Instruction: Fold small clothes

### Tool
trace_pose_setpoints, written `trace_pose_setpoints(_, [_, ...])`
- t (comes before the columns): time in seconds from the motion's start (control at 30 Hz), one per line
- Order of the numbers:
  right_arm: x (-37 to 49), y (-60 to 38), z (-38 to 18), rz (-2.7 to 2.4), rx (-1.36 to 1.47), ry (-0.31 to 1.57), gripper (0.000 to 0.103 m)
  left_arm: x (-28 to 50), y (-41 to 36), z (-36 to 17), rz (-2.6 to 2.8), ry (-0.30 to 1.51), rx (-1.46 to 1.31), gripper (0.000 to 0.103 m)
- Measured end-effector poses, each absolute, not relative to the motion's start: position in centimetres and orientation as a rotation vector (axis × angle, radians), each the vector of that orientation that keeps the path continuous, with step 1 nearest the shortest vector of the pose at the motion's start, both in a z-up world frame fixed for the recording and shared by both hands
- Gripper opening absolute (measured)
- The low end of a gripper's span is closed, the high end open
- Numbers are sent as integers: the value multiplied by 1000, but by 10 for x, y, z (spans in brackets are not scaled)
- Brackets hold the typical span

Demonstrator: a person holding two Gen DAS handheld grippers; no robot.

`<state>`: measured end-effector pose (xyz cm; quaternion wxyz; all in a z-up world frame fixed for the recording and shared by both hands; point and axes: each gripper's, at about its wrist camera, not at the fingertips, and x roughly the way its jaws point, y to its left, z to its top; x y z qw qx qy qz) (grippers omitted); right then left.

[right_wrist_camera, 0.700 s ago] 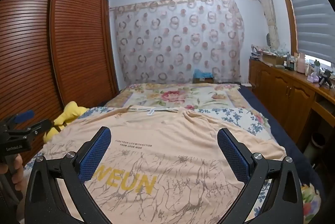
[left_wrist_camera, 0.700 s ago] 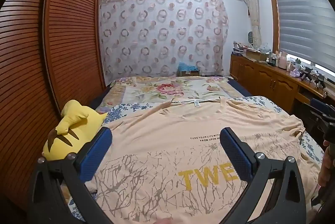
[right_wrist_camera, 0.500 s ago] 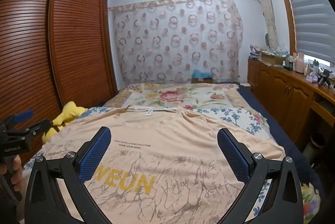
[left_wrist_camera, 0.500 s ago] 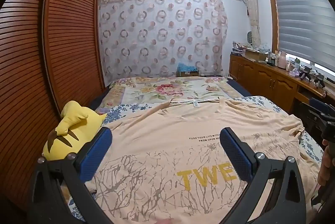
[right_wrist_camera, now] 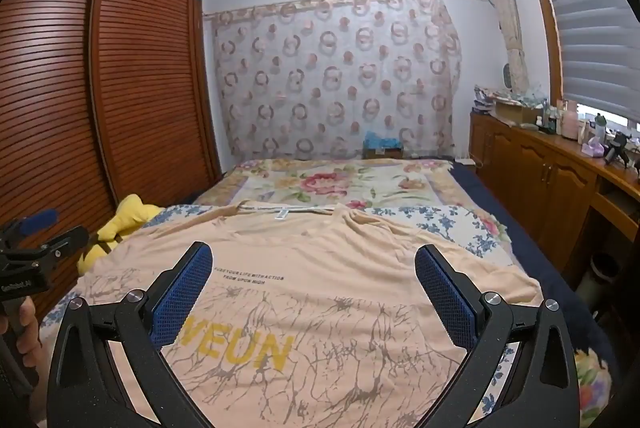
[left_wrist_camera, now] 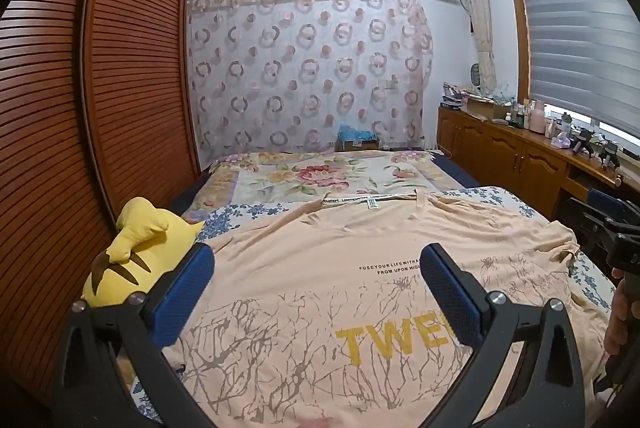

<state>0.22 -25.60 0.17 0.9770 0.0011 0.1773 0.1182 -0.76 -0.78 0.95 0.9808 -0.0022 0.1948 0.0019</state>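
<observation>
A peach T-shirt (left_wrist_camera: 320,268) with yellow letters and a grey branch print lies spread flat on the bed, collar at the far side; it also shows in the right wrist view (right_wrist_camera: 320,280). My left gripper (left_wrist_camera: 316,268) is open and empty, held above the shirt's lower left part. My right gripper (right_wrist_camera: 314,268) is open and empty above the shirt's lower right part. Each gripper shows at the edge of the other's view, the right one (left_wrist_camera: 612,228) and the left one (right_wrist_camera: 36,240).
A yellow plush toy (left_wrist_camera: 136,256) lies at the bed's left edge beside the slatted wooden wardrobe (left_wrist_camera: 120,88). A floral quilt (left_wrist_camera: 332,176) covers the far half of the bed. A wooden sideboard (right_wrist_camera: 560,180) with clutter runs along the right wall.
Both grippers stay open over the shirt. The views have shifted only slightly; the shirt has not moved.
</observation>
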Motion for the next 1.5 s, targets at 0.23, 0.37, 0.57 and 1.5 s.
trace_pose_setpoints(0.23, [3,-255,2,237,3,357,103,-8,-7,10,4,390,-3,103])
trace_pose_setpoints(0.37, [3,-255,2,237,2,357,103,-8,-8,9,5,388,-1,103])
trace_pose_setpoints(0.57, [2,-255,2,237,3,356,103,-8,-8,9,5,387,0,103])
trace_pose_setpoints(1.5, [2,-250,2,236,5,352,103,-9,-9,10,6,385,1,103])
